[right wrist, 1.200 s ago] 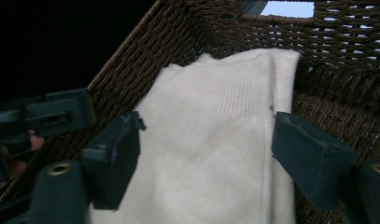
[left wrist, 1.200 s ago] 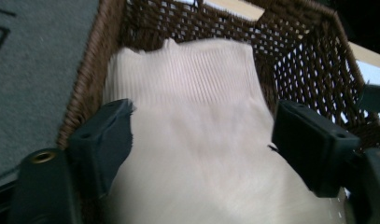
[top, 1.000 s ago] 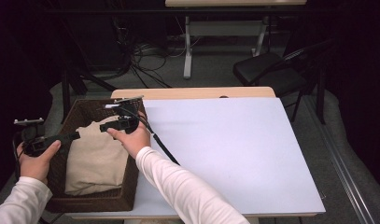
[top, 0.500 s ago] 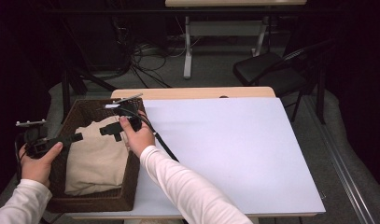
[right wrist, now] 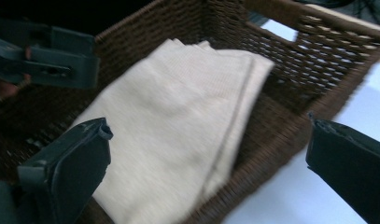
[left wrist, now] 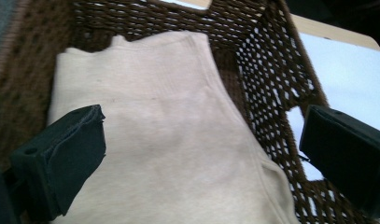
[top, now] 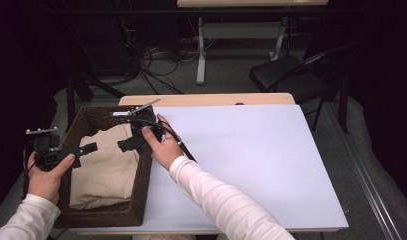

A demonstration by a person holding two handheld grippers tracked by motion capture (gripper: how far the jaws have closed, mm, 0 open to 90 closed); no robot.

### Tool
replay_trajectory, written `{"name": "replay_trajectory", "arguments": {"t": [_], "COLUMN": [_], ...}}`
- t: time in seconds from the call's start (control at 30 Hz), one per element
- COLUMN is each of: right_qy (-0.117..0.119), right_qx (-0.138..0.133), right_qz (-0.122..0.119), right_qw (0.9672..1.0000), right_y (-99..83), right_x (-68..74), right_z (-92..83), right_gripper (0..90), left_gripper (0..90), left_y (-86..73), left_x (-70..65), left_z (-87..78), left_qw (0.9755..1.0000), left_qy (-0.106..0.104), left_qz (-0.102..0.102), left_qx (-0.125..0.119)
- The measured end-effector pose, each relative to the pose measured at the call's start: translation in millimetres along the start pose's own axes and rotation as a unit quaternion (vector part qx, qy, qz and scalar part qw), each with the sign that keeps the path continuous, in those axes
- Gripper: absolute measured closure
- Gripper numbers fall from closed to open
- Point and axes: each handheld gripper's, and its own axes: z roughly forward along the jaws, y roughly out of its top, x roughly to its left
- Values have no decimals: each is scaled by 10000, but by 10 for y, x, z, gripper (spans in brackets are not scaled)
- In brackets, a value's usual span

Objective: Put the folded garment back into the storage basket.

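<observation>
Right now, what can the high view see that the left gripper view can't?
High view: both hands with the left gripper and right gripper, the whole table, and a chair behind it. Left gripper view: close weave of the basket and seams in the beige cloth, between its own open jaws. Both: folded cloth lying in the brown basket.

The cloth [top: 107,165] is plain beige. The basket [top: 141,195] is dark brown and woven with small holes. The bench [top: 251,165] is pale lilac-white with a tan far edge. The sleeves [top: 216,200] are white.
</observation>
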Motion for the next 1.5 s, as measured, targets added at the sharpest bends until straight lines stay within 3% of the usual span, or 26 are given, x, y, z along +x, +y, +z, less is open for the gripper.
{"name": "replay_trajectory", "arguments": {"t": [0.1,0.13,0.33,0.43,0.53,0.67,0.77,0.97,1.13,1.3,1.5], "right_qy": [-89,-109,-157,-377,-671,-556,-545,-658,-708,-1101,-1305], "right_qx": [19,-50,-43,-99,-100,-266,-522,-579,-557,-556,-633], "right_qz": [2,-27,-18,5,-147,-91,-176,-376,-245,-123,165], "right_qw": [10000,9999,9999,9992,9976,9981,9970,9954,9956,9923,9893], "right_y": [-28,-61,-152,-203,-269,-373,-455,-569,-720,-844,-1058], "right_x": [-41,-83,-163,-220,-280,-386,-414,-430,-499,-596,-741], "right_z": [-87,-202,-477,-617,-740,-905,-1039,-1213,-1371,-1520,-1779], "right_gripper": [0,0,0,0,0,15,67,29,0,0,0], "left_gripper": [6,6,6,6,6,6,6,6,6,6,6], "left_y": [1,4,7,6,1,-14,-23,-45,-101,-167,-252], "left_x": [-74,-135,-281,-341,-392,-454,-503,-593,-719,-850,-1057], "left_z": [-6,-20,-52,-68,-85,-91,-97,-106,-97,-96,-110], "left_qw": [10000,9999,9996,9995,9992,9990,9988,9982,9970,9957,9929], "left_qy": [-54,-87,-101,-151,-204,-266,-313,-446,-588,-660,-728], "left_qz": [44,115,263,278,330,352,373,412,502,650,927], "left_qx": [-12,-33,-15,-32,-15,7,18,-2,-11,-8,-135]}}
